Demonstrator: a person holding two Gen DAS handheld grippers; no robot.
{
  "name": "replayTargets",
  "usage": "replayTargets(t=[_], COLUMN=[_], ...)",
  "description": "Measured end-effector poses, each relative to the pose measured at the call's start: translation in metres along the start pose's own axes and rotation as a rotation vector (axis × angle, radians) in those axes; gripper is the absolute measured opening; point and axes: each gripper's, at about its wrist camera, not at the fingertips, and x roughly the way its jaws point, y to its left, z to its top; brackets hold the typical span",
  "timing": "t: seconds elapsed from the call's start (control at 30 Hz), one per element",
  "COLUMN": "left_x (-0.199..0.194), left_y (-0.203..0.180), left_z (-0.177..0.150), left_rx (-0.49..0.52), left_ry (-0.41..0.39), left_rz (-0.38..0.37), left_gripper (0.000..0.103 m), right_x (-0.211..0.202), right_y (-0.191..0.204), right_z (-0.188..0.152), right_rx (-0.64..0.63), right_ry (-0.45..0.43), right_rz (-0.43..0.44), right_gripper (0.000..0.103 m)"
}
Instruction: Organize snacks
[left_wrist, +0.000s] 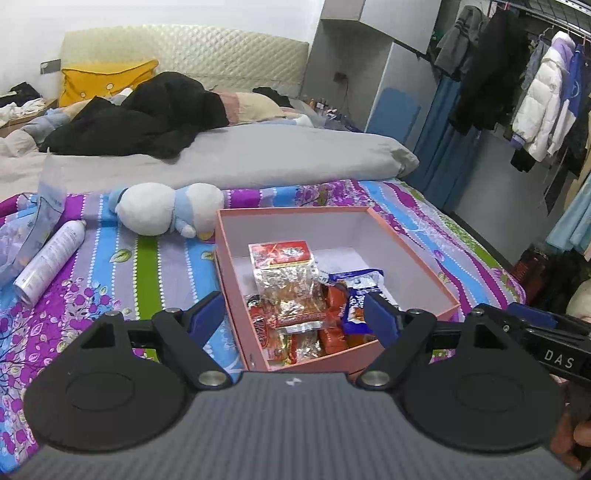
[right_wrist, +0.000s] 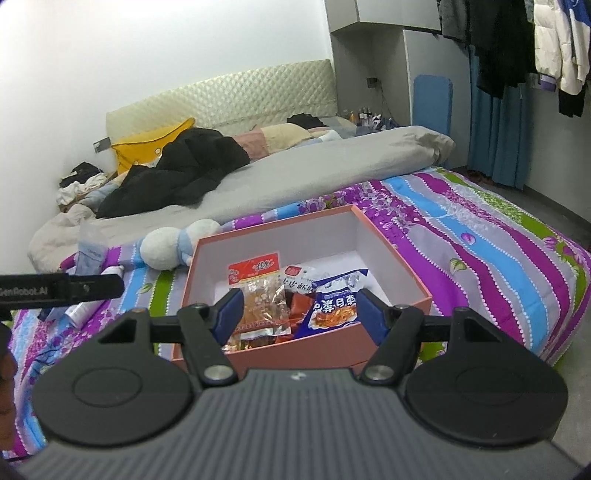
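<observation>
The bed with the striped purple, blue and green floral sheet (left_wrist: 155, 266) spreads out beneath and ahead of both tools. On it, straight ahead of the left hand-held gripper (left_wrist: 295, 317) and just below its fingertips, sits the shallow pink cardboard box with a white lining (left_wrist: 406, 258); the right hand-held gripper (right_wrist: 295, 314) faces the same box from a little further right. Beyond the box's far left corner lies a white and pale blue plush toy (left_wrist: 162, 212), and well to the left of the left tool a white spray can (left_wrist: 51, 258) rests on its side.

Inside the box, bunched toward the near wall, are the snack packets: a clear pouch with a red header (right_wrist: 255, 291), a blue and white packet (right_wrist: 336, 299) and several red wrappers (left_wrist: 332, 325).

Both tools stand wide open with nothing between their blue pads. Every snack in view is already in the box, so the gathering looks largely done; what seems left is tidying the heap or closing up.
</observation>
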Motion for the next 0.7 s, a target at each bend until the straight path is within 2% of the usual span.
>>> replayTargets(t=[0.2,0.3,0.37,0.4,0.47,0.57,0.7], left_x=[-0.0004,-0.0012,-0.0035,-0.0040,-0.0055,-0.0060,-0.0007], left_y=[0.0034,0.0035,0.0036,0.0041,0.0041,0.0028,0.0002], left_z=[-0.0023,-0.0029,-0.0027,-0.0027,-0.0028,-0.0031,-0.0043], left_rx=[-0.010,-0.009,-0.001,0.001,0.007,0.014,0.019], left_ry=[0.004,0.000,-0.007,-0.009,-0.015,-0.015,0.004], left_rz=[-0.002,-0.004,-0.016,-0.019,-0.014,-0.002,0.014], left_gripper=[0.086,0.091,0.092,0.093,0.097,0.102,0.103], right_x=[0.0000,-0.0002,-0.0007,-0.0017,-0.0035,-0.0011,0.0021], right_y=[0.0035,0.0039,0.0033,0.0023,0.0015,0.0029,0.0027], right_z=[-0.0005,-0.0004,-0.0002,-0.0005,-0.0010,-0.0006,-0.0012], right_rx=[-0.019,-0.020,-0.010,-0.001,0.010,0.003,-0.002], right_ry=[-0.005,-0.004,-0.013,-0.023,-0.039,-0.030,-0.015], right_rz=[0.002,0.008,0.005,0.004,0.011,0.002,0.003], right_gripper=[0.069,0.069,0.079,0.094,0.103,0.103,0.103])
